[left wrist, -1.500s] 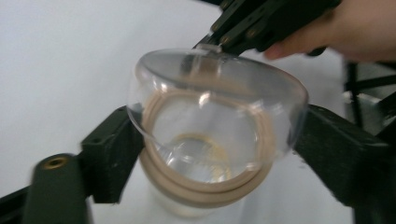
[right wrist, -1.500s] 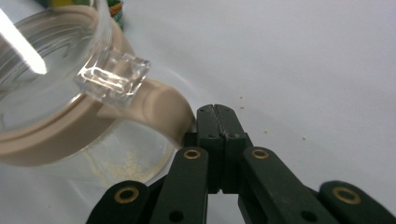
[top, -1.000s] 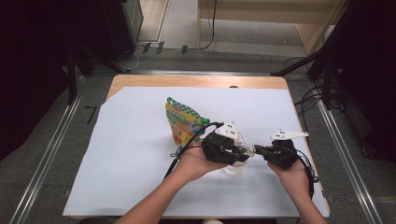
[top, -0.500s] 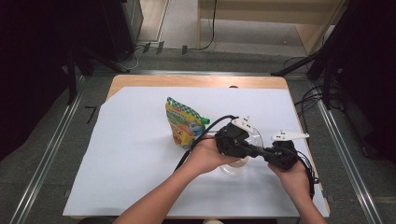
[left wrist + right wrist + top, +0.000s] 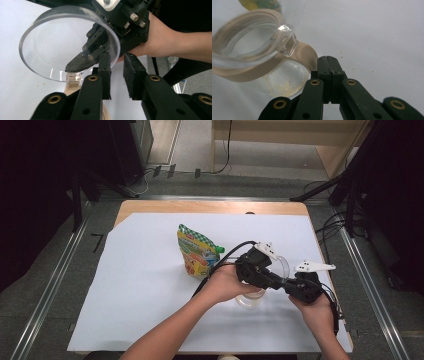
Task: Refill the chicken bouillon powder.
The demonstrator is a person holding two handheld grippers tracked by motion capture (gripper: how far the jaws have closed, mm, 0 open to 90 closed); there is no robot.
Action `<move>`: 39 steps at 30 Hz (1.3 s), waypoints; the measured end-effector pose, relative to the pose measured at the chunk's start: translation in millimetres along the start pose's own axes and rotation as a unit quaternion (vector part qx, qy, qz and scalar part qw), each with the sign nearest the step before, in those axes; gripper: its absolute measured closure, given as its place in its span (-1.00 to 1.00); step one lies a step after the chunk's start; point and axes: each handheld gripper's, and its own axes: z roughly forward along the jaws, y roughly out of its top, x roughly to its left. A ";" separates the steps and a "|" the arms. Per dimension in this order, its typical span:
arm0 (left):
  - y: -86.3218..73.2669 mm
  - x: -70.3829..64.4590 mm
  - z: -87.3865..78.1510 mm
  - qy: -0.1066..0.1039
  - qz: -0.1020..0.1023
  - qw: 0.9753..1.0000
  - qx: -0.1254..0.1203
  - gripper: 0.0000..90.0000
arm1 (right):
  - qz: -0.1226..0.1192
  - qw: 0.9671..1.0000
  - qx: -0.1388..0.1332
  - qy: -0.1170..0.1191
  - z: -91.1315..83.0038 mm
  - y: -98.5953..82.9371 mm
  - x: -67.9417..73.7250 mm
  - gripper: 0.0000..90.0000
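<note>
Jar [image 5: 262, 75]: a clear glass jar with a tan collar [image 5: 244, 72] around its mouth; it is seen standing on the white sheet [image 5: 145, 285] of the counter, toward the person's right, between the two hands. A pale yellow residue is seen at its bottom.
Lid [image 5: 62, 42]: a clear round hinged lid, swung up and open, joined to the collar at a clear hinge block [image 5: 73, 79].
Tab [image 5: 308, 53]: a tan tongue projecting from the collar.
Right gripper [image 5: 328, 62]: fingers are closed together at the tip of the tab; whether the tab is actually pinched between them cannot be told, only contact at its end.
Left gripper [image 5: 117, 75]: fingers are apart, nothing between them, placed just beside the lower rim of the raised lid.
Step judged in hand: the jar is steadied by the tab while the lid is handled.
Doing it well: the tab should be kept pressed down and level so that the jar is not tipped; the lid rim should be taken squarely near its edge, away from the hinge, and swung along the hinge arc, never twisted sideways.
Risk: smooth glass is likely to slip; the hinge block could be strained.
Pouch [image 5: 196, 251]: a colourful spouted pouch stands upright, near the jar, on its left.
</note>
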 end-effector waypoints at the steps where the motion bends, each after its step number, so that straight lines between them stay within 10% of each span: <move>1: -0.1 -0.2 -1.0 -0.002 0.000 1.000 0.000 0.58 | 0.002 1.000 -0.001 -0.002 -2.7 -0.7 -0.8 1.00; 7: -5.3 0.5 -9.2 0.003 -0.011 1.000 -0.001 0.22 | 0.014 1.000 -0.006 -0.008 -16.7 -4.8 0.4 0.99; 20: -36.8 7.2 -42.3 0.011 -0.015 1.000 -0.020 0.26 | 0.012 1.000 0.000 0.012 -35.9 -16.7 26.6 0.75; 39: -80.9 22.5 -105.6 0.037 -0.054 0.997 -0.050 0.13 | -0.056 0.992 0.005 0.115 -29.7 -17.6 92.1 0.48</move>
